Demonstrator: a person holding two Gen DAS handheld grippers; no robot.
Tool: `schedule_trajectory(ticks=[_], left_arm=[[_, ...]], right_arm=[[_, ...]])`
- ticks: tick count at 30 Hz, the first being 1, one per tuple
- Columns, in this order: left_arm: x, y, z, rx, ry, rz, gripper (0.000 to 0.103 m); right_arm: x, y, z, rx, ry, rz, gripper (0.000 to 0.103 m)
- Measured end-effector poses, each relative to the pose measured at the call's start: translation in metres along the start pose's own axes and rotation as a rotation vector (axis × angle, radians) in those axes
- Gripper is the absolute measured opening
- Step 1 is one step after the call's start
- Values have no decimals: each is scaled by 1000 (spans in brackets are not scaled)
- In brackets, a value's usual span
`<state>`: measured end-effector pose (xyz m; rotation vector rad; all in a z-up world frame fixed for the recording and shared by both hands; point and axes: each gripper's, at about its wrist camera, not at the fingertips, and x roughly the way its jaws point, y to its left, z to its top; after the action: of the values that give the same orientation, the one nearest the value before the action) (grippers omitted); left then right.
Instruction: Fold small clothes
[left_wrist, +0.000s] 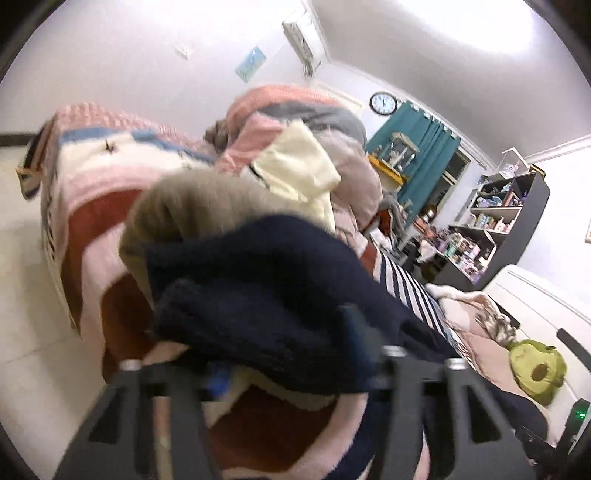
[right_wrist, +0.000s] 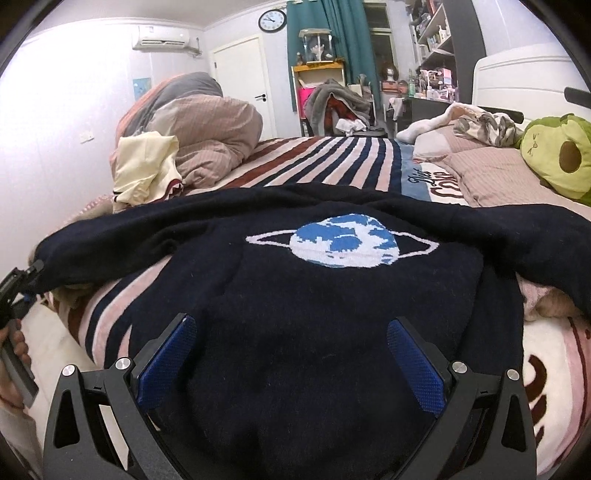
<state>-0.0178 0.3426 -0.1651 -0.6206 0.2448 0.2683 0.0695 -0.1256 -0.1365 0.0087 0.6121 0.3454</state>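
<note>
A navy knit sweater (right_wrist: 332, 317) with a blue-and-white planet motif lies spread on the striped bed blanket (right_wrist: 317, 162). My right gripper (right_wrist: 291, 354) is open, its blue pads (right_wrist: 168, 358) on either side of the sweater's near edge. My left gripper (left_wrist: 266, 354) is shut on the sweater's sleeve (left_wrist: 266, 291) and lifts it; the sleeve hides its fingertips. It also shows at the left edge of the right wrist view (right_wrist: 22, 280), gripping the sleeve end. A beige garment (left_wrist: 192, 206) lies behind the sleeve.
A cream garment (right_wrist: 144, 170) and a bundled duvet (right_wrist: 207, 125) sit at the bed's far left. Pillows (right_wrist: 491, 173) and a green avocado plush (right_wrist: 561, 155) lie on the right. The bed's edge and floor (left_wrist: 26, 295) are to the left.
</note>
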Motion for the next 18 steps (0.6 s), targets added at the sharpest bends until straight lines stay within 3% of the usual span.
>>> schedule_trajectory(ticks=[3, 9, 14, 18], left_arm=[[-16, -14, 9, 61, -83, 13, 6], [-43, -80, 24, 235, -186, -77, 6], [-40, -151, 23, 328, -162, -274, 6], [-23, -221, 2, 408, -73, -426, 6]], right_arm=[[2, -3, 4, 8, -13, 12, 103], [6, -14, 9, 21, -11, 18, 103], [4, -30, 11, 37, -24, 42, 103], [-2, -47, 13, 54, -41, 68, 103]])
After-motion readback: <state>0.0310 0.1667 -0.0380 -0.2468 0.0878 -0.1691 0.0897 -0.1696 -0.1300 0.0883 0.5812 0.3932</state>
